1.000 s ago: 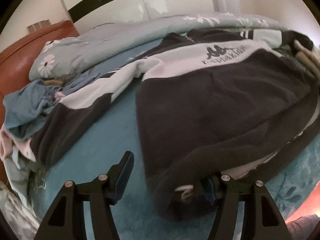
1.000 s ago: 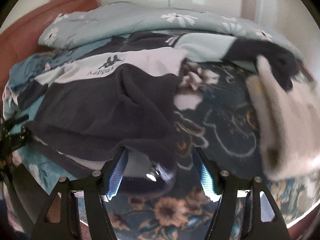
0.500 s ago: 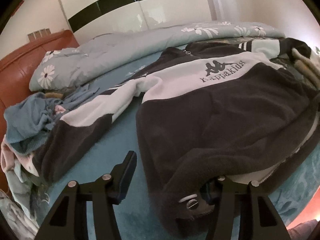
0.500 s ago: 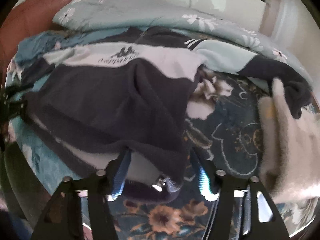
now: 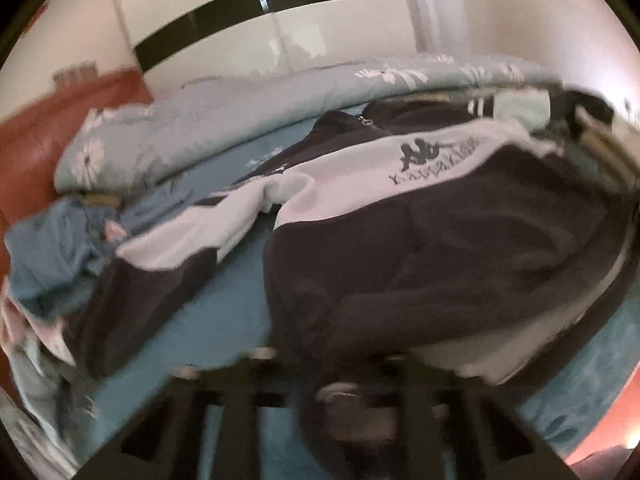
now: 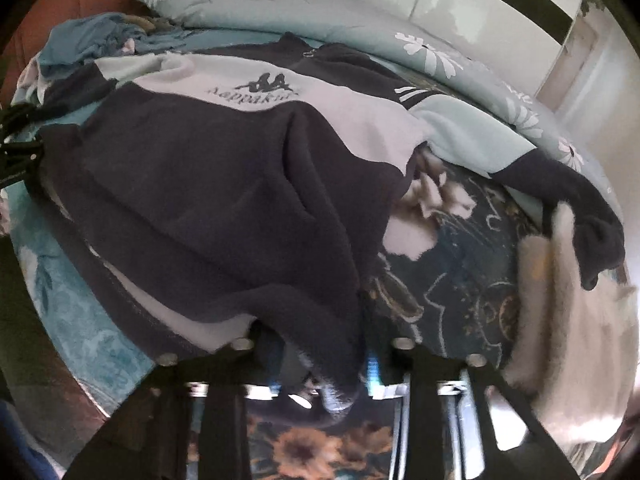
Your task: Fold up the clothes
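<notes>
A dark navy and white fleece jacket [image 5: 460, 248] with a Kappa logo lies spread on the bed, also seen in the right wrist view [image 6: 208, 184]. My left gripper [image 5: 324, 376] is shut on the jacket's bottom hem at its left corner; the frame is blurred. My right gripper [image 6: 320, 364] is shut on the hem at the right corner, with dark cloth bunched between the jaws. One sleeve [image 5: 168, 240] stretches left, the other sleeve [image 6: 520, 160] lies to the right.
A rolled floral duvet [image 5: 280, 112] lies along the far side of the bed. A heap of blue and pink clothes [image 5: 48, 256] sits at the left by the red headboard. A cream fluffy garment [image 6: 568, 304] lies right, on a dark floral blanket [image 6: 460, 280].
Both grippers have closed from open onto the jacket's bottom hem. Both cameras have tilted up, and the hem is lifting.
</notes>
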